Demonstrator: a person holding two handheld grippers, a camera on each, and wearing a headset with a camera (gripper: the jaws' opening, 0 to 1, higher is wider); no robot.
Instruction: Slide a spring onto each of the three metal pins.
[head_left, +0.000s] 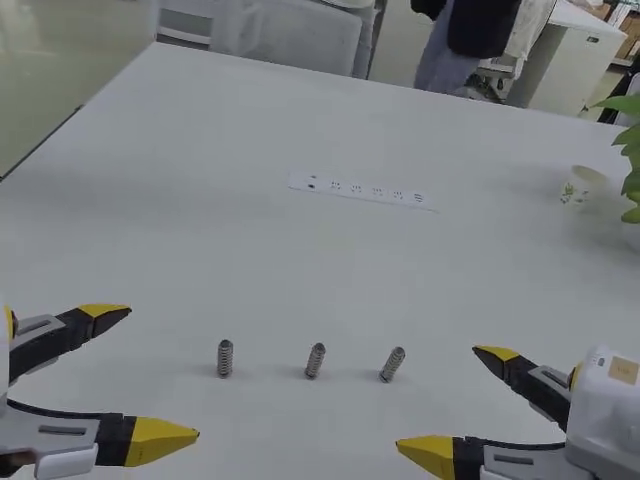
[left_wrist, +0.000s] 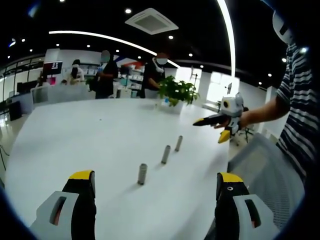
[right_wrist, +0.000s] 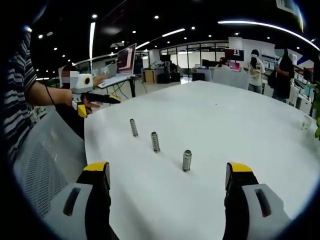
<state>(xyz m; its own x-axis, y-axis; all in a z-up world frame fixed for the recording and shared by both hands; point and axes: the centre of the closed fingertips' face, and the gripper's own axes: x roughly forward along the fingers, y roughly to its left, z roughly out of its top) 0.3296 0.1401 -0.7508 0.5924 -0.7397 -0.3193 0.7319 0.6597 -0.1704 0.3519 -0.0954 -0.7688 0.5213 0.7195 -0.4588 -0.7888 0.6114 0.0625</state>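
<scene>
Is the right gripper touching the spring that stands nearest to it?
Apart. In the head view, bare table shows between the nearest spring and both open yellow tips of the right gripper.

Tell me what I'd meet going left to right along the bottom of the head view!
left gripper → left spring → middle spring → right spring → right gripper

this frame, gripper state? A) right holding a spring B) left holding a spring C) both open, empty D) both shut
C: the left gripper and the right gripper each have their jaws spread wide with nothing between them, while all three springs stand in a row on the table between the two.
</scene>
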